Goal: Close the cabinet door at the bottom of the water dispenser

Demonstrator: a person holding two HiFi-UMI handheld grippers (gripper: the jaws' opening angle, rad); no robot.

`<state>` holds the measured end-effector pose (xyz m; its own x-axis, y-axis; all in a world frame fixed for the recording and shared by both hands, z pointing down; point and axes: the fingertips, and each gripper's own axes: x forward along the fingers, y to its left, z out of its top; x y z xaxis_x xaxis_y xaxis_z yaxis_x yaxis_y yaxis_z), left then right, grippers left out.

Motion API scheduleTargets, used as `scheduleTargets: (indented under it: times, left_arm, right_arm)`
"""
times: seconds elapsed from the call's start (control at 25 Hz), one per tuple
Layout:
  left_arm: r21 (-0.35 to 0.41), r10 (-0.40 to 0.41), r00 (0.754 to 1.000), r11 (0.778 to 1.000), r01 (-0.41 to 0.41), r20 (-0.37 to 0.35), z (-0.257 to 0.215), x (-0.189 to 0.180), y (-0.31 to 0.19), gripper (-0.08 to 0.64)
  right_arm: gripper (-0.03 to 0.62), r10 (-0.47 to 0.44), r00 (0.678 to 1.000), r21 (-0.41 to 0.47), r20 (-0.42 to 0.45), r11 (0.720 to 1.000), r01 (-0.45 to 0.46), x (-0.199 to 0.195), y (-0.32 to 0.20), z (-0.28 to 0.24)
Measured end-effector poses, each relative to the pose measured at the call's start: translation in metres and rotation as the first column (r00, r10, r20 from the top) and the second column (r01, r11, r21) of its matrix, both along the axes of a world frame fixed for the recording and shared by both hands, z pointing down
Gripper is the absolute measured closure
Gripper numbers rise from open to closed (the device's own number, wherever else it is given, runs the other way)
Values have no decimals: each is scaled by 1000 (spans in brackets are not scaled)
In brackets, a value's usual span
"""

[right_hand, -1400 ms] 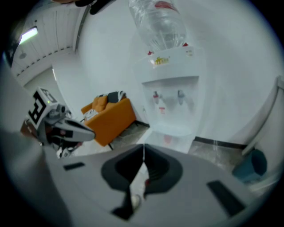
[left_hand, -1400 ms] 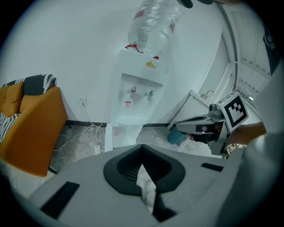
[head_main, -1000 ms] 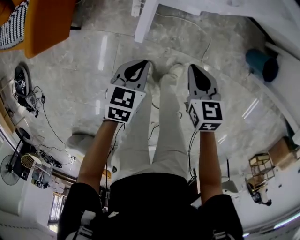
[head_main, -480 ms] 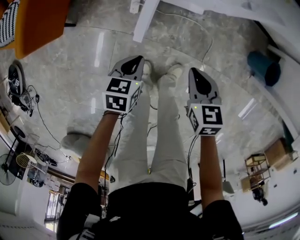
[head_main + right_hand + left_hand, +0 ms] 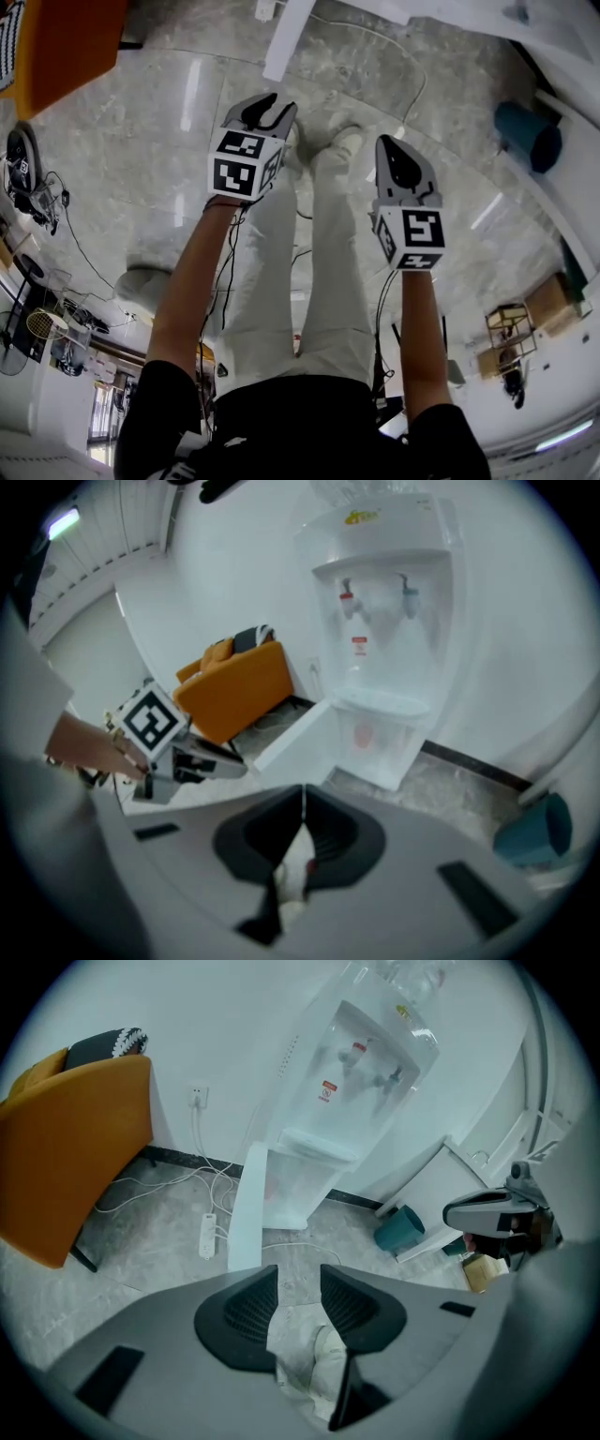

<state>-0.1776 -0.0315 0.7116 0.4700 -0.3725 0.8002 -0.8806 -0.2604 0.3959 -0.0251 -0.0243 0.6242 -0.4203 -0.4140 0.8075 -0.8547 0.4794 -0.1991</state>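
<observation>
The white water dispenser [image 5: 361, 1072] stands against the wall ahead, also in the right gripper view [image 5: 389, 602]. Its bottom cabinet door [image 5: 247, 1213] hangs wide open toward me, edge-on, baring the cabinet inside [image 5: 292, 1185]; the right gripper view shows the door [image 5: 292, 735] swung out leftward. My left gripper [image 5: 300, 1283] is open; its jaws have just been opening with nothing between them, short of the door. My right gripper [image 5: 303, 808] is shut and empty. In the head view both the left gripper [image 5: 265, 105] and the right gripper [image 5: 389, 148] hang over the floor, the door [image 5: 284, 37] beyond.
An orange armchair [image 5: 75, 1147] sits left of the dispenser. A power strip [image 5: 207, 1237] and cables lie on the marble floor by the door. A teal bin [image 5: 401, 1229] stands to the right, by a white panel. The person's legs and shoes [image 5: 323, 141] are below the grippers.
The left gripper has moved down toward the floor and door, rolled a little, and its jaws have parted. The right gripper has sunk slightly and stays shut.
</observation>
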Motion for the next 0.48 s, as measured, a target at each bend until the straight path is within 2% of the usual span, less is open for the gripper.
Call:
scheduleTargets:
  times: [0.2, 0.32, 0.48]
  left_arm:
    - [-26, 6, 1000, 1000, -6, -14, 19, -4, 2, 326]
    - [-32, 0, 1000, 999, -1, -25, 31, -9, 1, 294]
    - [-34, 31, 999, 999, -32, -31, 45, -13, -4, 266]
  right_arm:
    - [557, -3, 1000, -1, -3, 1000, 3, -4, 5, 11]
    - [557, -16, 1000, -2, -5, 1000, 16, -6, 7, 17]
    - [557, -24, 1000, 10, -3, 1000, 24, -6, 9, 21]
